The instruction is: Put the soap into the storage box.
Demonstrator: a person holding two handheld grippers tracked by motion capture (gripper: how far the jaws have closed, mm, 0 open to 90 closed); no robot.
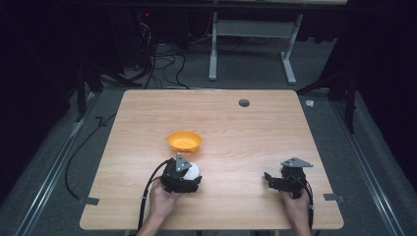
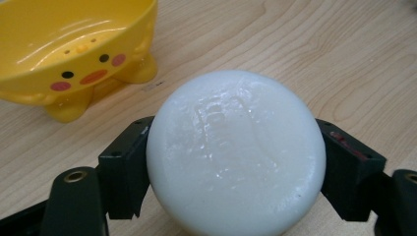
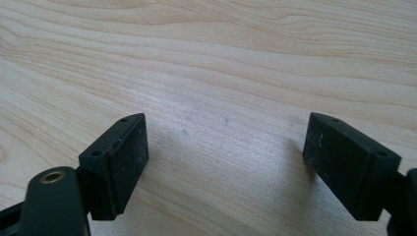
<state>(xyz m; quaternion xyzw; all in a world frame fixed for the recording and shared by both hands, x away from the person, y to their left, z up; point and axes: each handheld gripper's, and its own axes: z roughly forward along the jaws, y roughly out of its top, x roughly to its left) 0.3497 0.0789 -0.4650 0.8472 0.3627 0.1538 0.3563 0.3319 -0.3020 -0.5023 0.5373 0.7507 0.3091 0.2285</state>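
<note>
- A left gripper (image 2: 231, 162) has its fingers clamped on the two sides of a round white soap (image 2: 236, 152), low over the wooden surface (image 1: 246, 132)
- A yellow duck-faced dish (image 2: 74, 49) sits just beyond the soap, nearest this hand; its face shows from the left gripper view
- The right gripper (image 3: 226, 167) rests well apart, fingers wide and empty

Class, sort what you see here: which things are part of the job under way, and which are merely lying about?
In the job:
- round white bar of soap, gripped by the left gripper
- yellow plastic duck-faced soap dish, just beyond it

Lying about, as far as one can judge:
- right gripper, open above bare wooden table
- small dark round disc near the table's far edge
</note>
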